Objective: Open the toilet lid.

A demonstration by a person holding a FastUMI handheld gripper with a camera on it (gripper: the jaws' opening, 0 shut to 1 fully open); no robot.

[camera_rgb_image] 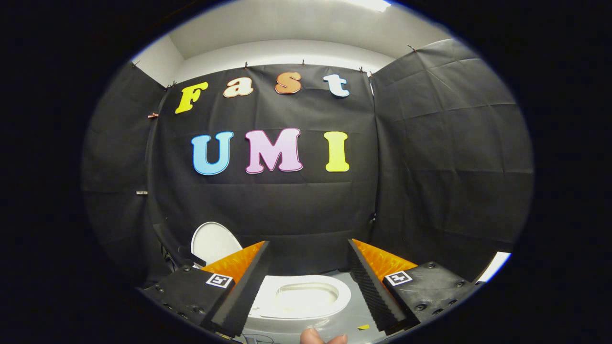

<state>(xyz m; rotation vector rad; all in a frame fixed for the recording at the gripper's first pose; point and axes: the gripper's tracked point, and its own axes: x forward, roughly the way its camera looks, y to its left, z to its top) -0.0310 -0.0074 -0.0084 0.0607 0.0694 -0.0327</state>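
- Our gripper (306,282) has its fingers spread wide, pinching nothing, with bare air between the two pads.
- The toilet (299,298) sits between and just beyond the fingers, low, around 6 o'clock from the wall's middle.
- The seat ring (267,306) lies flat and we see straight into the bowl (302,298).
- The lid (213,242) stands tilted up at about 10 o'clock from the bowl, behind the left finger (241,286), against the black cloth wall (287,210).
- We judge the lid already raised, so the task looks done or all but done.
- Whether the lid rests on something behind it we cannot tell, since the finger hides the hinge.
- If any step is left, we would pull back slowly and straight, keeping the fingers apart so neither one clips the lid's edge and knocks it back down.
- We would steer clear of the left side especially, as the left finger sits near the lid.
- A fingertip (313,337) of a person shows at 6 o'clock, just below the bowl's near rim.
- The right finger (373,286) is well apart from the lid, beside the grey floor (351,320).
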